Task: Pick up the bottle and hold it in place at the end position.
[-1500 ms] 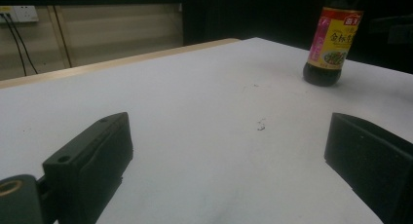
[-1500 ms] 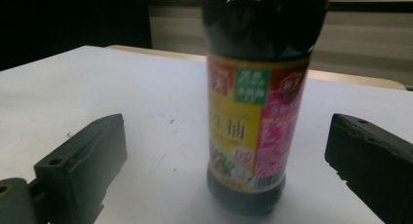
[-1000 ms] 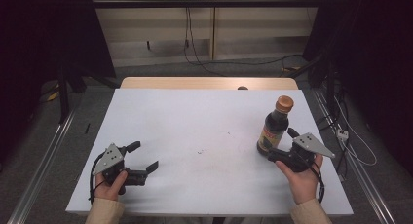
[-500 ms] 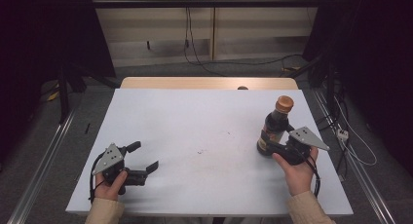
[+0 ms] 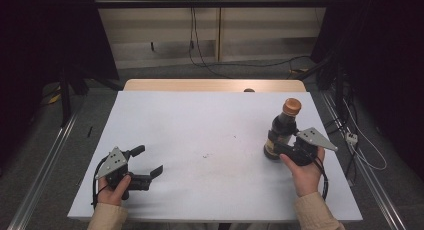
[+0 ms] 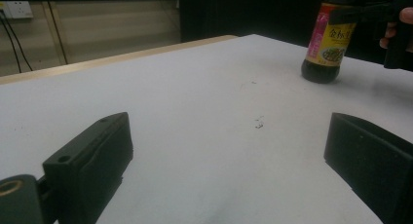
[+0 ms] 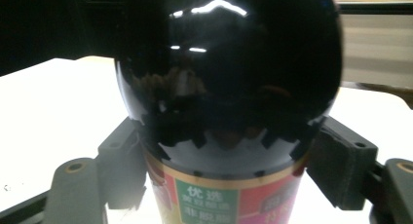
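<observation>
A: The sauce bottle stands upright on the white table, out at about three o'clock from the table's middle, near its right edge. We see an orange cap on top and a dark body with a coloured label.

B: And our right gripper? We have it at the bottle's lower body, coming in from about five o'clock of it.

A: Yes. In the right gripper view the bottle sits between the two black jaws, one close on each side of the label band. Whether the pads press the glass, we cannot tell; they look touching or just beside it.

B: Our left gripper lies low at about eight o'clock of the table, well apart from the bottle.

A: Its jaws stand wide with nothing between them. In the left gripper view the bottle shows far off at one o'clock, bare table in front.
</observation>
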The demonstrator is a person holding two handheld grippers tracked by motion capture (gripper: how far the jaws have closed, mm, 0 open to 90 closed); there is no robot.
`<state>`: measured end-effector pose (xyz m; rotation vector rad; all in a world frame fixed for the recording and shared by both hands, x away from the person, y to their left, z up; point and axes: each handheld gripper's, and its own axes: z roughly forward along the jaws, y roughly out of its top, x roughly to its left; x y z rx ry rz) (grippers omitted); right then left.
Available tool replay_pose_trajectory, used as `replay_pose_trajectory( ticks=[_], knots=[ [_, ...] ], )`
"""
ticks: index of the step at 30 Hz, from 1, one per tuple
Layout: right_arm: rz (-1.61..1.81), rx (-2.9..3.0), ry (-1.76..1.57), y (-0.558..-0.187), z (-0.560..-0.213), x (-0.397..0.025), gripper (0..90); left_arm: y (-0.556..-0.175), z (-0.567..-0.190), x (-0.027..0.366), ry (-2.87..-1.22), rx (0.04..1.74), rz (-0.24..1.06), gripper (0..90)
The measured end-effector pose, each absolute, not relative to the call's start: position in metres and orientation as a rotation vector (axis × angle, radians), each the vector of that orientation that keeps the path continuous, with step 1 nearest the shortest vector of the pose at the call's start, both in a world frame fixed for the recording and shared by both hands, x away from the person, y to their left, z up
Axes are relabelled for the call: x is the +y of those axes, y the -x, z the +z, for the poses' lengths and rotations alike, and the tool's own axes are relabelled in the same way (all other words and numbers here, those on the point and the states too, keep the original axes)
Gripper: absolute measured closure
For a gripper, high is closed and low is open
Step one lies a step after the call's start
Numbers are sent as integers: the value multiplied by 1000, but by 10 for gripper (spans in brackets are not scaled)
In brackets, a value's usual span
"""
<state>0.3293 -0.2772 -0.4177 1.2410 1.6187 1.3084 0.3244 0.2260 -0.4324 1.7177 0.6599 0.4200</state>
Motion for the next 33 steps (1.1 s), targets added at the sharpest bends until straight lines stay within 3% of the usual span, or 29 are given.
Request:
replay_pose_trajectory(
  ticks=[4,33],
  knots=[
    [1308,1627,-1234,-330,-418,-276,292,-325,-433,226,-1719,661,425,36],
    [1311,1663,-1156,-330,-416,-274,305,-324,-433,226,-1710,653,419,37]
  ],
)
